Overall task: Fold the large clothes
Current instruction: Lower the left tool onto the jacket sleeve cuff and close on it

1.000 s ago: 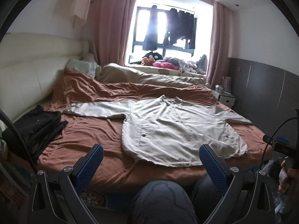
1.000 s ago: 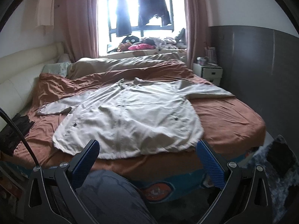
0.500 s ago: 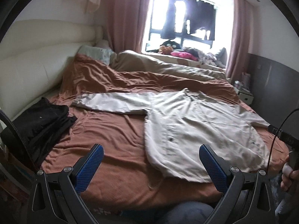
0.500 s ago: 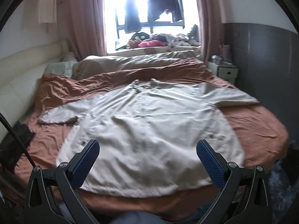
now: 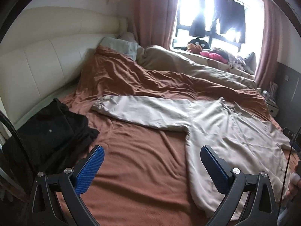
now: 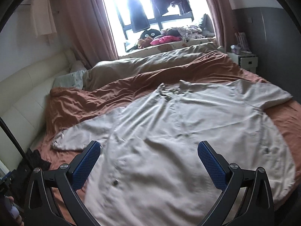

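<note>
A large beige jacket [image 6: 169, 131] lies spread flat, front up, on the rust-brown bedsheet [image 5: 141, 160]. In the left wrist view its body [image 5: 235, 141] is at the right and its long sleeve [image 5: 143, 111] stretches left. My left gripper [image 5: 152, 162] is open and empty above bare sheet, just left of the jacket's side edge. My right gripper [image 6: 148, 158] is open and empty over the jacket's lower front, near a dark snap [image 6: 114, 183]. The other sleeve [image 6: 263, 96] reaches right.
A pile of black clothes [image 5: 47, 131] lies at the bed's left edge by the cream headboard [image 5: 37, 62]. A rumpled brown and beige duvet [image 5: 169, 75] and pillow [image 5: 120, 47] fill the far side. A white nightstand [image 6: 246, 61] stands at the right. Clothes hang at the window [image 6: 150, 9].
Both grippers have moved forward and down over the bed. The left view has swung left toward the sleeve and black pile. The right gripper now hovers over the jacket's front.
</note>
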`<state>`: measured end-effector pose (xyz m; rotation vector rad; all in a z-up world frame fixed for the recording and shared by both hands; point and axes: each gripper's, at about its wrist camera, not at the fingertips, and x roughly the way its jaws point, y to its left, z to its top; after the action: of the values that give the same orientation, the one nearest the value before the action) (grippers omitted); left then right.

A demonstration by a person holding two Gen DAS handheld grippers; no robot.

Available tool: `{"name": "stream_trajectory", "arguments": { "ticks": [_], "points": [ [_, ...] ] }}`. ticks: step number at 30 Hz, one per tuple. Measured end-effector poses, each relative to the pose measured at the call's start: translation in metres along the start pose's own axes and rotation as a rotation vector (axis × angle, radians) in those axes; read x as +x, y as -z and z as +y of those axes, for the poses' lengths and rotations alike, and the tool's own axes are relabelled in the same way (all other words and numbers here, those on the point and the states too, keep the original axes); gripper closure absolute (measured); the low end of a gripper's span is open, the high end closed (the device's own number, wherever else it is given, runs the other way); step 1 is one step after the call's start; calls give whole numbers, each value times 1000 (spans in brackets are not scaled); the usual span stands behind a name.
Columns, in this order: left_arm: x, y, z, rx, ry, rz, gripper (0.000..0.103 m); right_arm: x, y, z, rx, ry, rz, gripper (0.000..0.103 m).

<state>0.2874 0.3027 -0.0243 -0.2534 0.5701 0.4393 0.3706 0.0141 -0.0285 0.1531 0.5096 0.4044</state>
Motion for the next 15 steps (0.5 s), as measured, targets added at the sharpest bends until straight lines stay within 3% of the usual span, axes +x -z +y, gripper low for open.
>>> {"name": "stream_trajectory", "arguments": {
  "ticks": [15],
  "points": [
    [131,-75,54,-35,-121,85,0,129,-43,23,35,-52,149,0]
  ]
}}
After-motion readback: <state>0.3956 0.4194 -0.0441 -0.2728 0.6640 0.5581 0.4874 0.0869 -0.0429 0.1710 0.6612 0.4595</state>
